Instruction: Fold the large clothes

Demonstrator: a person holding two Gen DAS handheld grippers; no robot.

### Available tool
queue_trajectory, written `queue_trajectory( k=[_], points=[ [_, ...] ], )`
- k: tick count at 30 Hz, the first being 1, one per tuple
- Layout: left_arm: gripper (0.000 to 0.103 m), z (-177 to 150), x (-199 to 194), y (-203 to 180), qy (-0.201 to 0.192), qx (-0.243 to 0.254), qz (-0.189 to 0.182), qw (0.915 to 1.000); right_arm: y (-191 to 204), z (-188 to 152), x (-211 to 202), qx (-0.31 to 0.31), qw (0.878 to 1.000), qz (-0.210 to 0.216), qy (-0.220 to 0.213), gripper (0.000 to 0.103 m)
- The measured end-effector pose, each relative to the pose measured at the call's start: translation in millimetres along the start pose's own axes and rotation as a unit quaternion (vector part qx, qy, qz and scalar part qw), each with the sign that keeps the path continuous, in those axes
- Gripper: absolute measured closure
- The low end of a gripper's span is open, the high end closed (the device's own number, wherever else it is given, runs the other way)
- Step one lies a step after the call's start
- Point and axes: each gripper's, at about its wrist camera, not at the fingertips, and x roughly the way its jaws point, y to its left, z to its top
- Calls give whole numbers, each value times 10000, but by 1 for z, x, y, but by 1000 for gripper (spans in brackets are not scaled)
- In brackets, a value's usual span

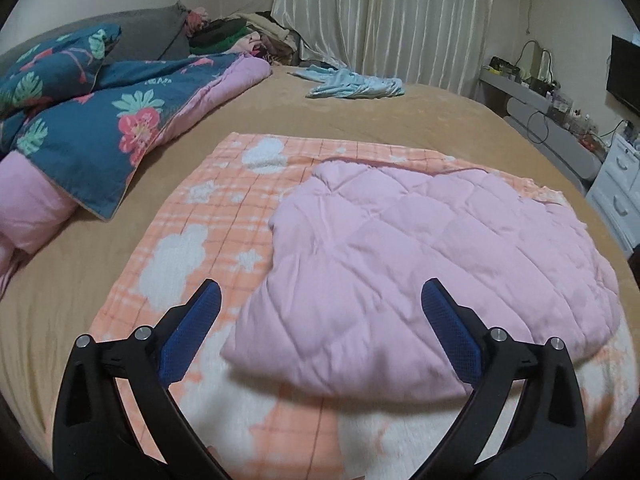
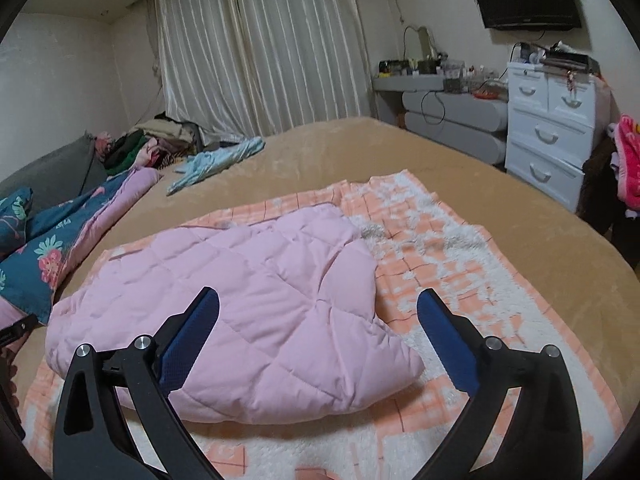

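Note:
A pink quilted garment (image 1: 420, 264) lies folded over on an orange-and-white checked fleece blanket (image 1: 192, 236) spread on the tan bed. In the right wrist view the same pink garment (image 2: 256, 320) rests on the orange blanket (image 2: 460, 248). My left gripper (image 1: 320, 292) hovers above the garment's near edge, open, with nothing between its blue pads. My right gripper (image 2: 318, 300) also hangs above the garment, open and empty. A dark edge of the left gripper shows at the left border of the right wrist view.
A blue floral duvet (image 1: 84, 120) with pink lining is bunched at the left. A light-blue cloth (image 1: 352, 84) lies at the bed's far side. A clothes pile (image 2: 156, 140) sits by the curtains. White drawers (image 2: 548, 132) and a grey desk (image 2: 448, 108) stand right of the bed (image 2: 520, 240).

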Motion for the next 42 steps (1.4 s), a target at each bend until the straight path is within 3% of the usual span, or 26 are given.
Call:
queue_trajectory(
  k=[8, 14, 21, 28, 34, 37, 38, 42],
  points=[
    [9, -22, -16, 7, 100, -73, 37, 9999, 9, -19, -27, -178, 9997, -142, -120, 4],
    [9, -34, -20, 6, 190, -93, 112, 9997, 4, -39, -30, 160, 9997, -167, 40, 4],
    [9, -48, -6, 0, 436, -76, 123, 9989, -6, -54, -5, 558, 9971, -129, 494, 4],
    [9, -64, 20, 3, 862, -536, -145, 9947, -21, -70, 27, 1084, 9881, -115, 1081, 4],
    [9, -65, 43, 17, 1104, -1379, -553, 9827, -22, -78, 44, 1307, 9821, -63, 1359, 4],
    [9, -63, 56, 24, 1188, -1948, -837, 9700, -18, -76, 46, 1212, 9833, -65, 1358, 4],
    [9, -62, 63, 27, 1241, -2225, -1010, 9617, -16, -77, 47, 1191, 9834, -58, 1367, 4],
    [9, -61, 82, 32, 1299, -2828, -1218, 9425, -13, -78, 51, 1188, 9828, 14, 1413, 4]
  ],
)
